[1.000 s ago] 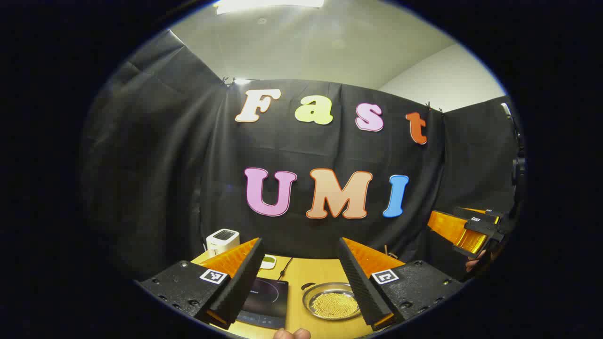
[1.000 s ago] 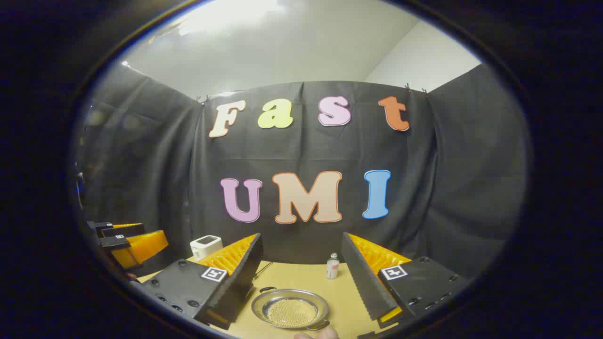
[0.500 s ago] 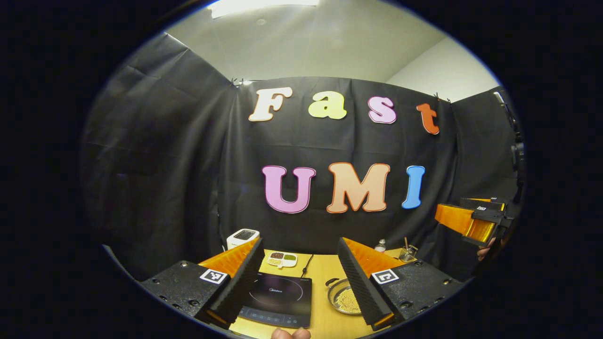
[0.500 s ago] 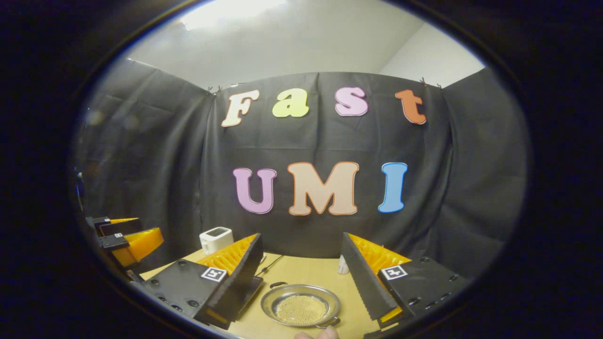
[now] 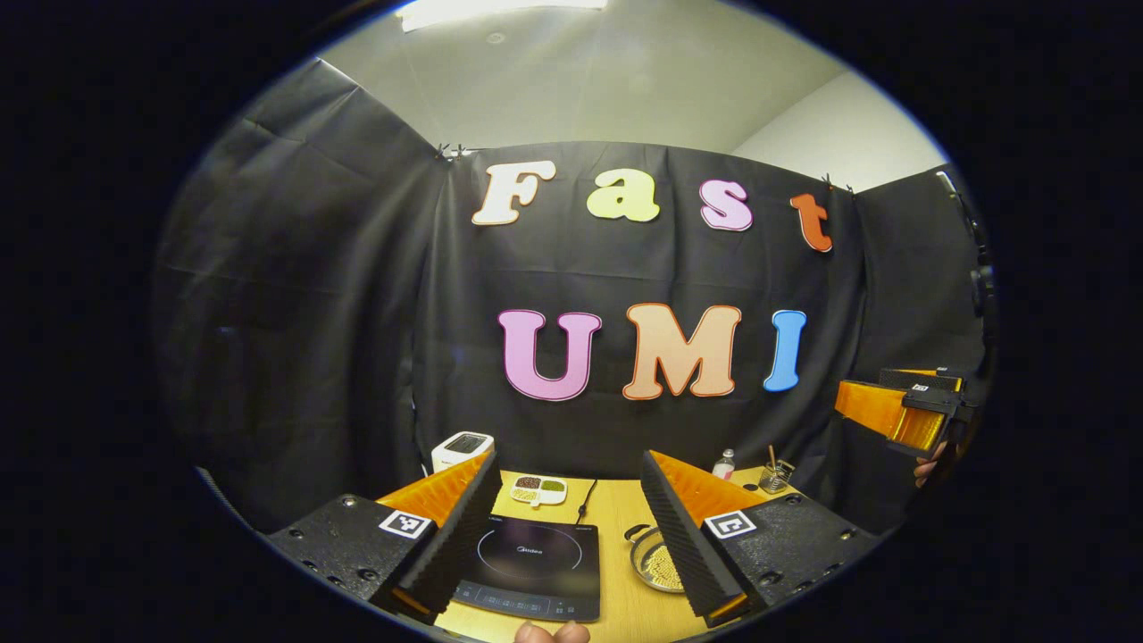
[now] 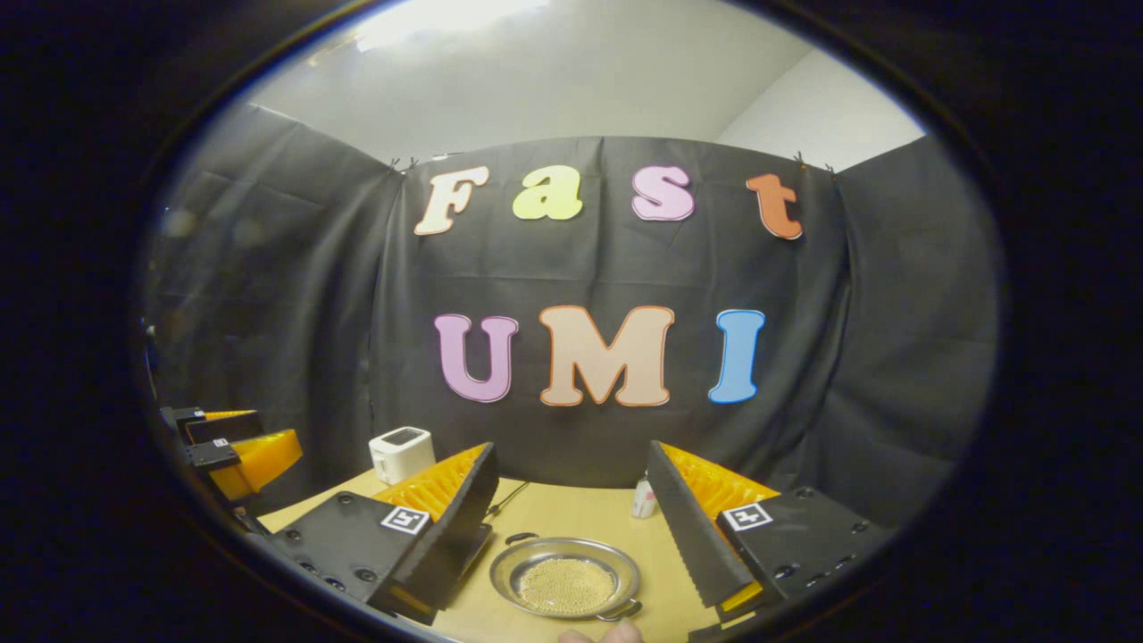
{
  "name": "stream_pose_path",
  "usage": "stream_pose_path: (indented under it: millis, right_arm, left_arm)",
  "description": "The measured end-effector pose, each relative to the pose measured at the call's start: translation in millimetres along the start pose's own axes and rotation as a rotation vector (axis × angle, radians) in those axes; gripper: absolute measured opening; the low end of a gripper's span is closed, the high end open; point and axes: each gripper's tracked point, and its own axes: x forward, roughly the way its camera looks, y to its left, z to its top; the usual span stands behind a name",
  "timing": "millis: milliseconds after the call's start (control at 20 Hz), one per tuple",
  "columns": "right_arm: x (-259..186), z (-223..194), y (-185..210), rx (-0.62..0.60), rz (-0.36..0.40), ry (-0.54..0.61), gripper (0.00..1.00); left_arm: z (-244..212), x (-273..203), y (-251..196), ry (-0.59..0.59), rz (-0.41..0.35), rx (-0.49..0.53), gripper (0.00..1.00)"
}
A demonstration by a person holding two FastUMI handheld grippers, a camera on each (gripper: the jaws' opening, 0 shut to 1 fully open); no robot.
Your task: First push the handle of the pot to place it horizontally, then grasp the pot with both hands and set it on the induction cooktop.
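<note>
A shallow silver pot [image 6: 565,578] holding small yellow beads sits on the wooden table [image 6: 571,518]. One small dark handle [image 6: 521,538] points far left, the other [image 6: 622,612] near right. My right gripper [image 6: 571,451] hangs open above it, fingers spread either side. In the left gripper view the black induction cooktop [image 5: 529,558] lies below my open left gripper [image 5: 567,464], and the pot [image 5: 654,563] is half hidden behind that gripper's right finger. The right gripper [image 5: 897,411] is off at the far right edge. The left gripper [image 6: 237,446] is at the far left.
At the back of the table stand a white appliance [image 5: 460,449], a small divided dish [image 5: 538,488], a little bottle [image 5: 724,463] and a cup with sticks [image 5: 773,478]. A black cable [image 5: 582,505] runs from the cooktop. A fingertip [image 5: 549,632] pokes in at the bottom edge.
The left gripper has swung left and tipped down: the cooktop is now centred and the pot has slid right behind the finger. The right gripper tipped down slightly, showing more table. Both stay open.
</note>
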Motion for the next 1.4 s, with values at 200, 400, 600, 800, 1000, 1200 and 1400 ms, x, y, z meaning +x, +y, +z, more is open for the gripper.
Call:
stream_pose_path:
  millis: [200, 400, 600, 800, 1000, 1200, 1400]
  right_arm:
    - [-1, -4, -9, 0.009, -0.027, 0.011, 1.0]
    - [0, -7, -12, 0.01, -0.034, 0.024, 0.99]
    - [4, -16, -11, -0.006, -0.036, 0.04, 0.77]
    - [6, -28, -22, 0.002, -0.08, 0.075, 0.26]
    - [18, -49, -23, 0.043, -0.032, 0.133, 0.02]
    - [34, -86, -34, 0.098, 0.022, 0.216, 0.03]
    - [49, -122, -51, 0.098, 0.088, 0.281, 0.0]
  left_arm:
    - [0, 6, -5, 0.001, -0.03, 0.015, 0.95]
    - [1, 5, -6, -0.003, -0.044, 0.023, 0.92]
    - [4, 7, -7, -0.011, -0.056, 0.022, 0.92]
    - [2, 5, -9, -0.008, -0.074, 0.014, 0.92]
    - [-2, 10, -13, 0.007, -0.084, 0.021, 0.92]
    - [-14, 34, -25, 0.037, -0.056, 0.036, 0.92]
    - [-17, 50, -39, 0.06, -0.022, 0.065, 0.92]
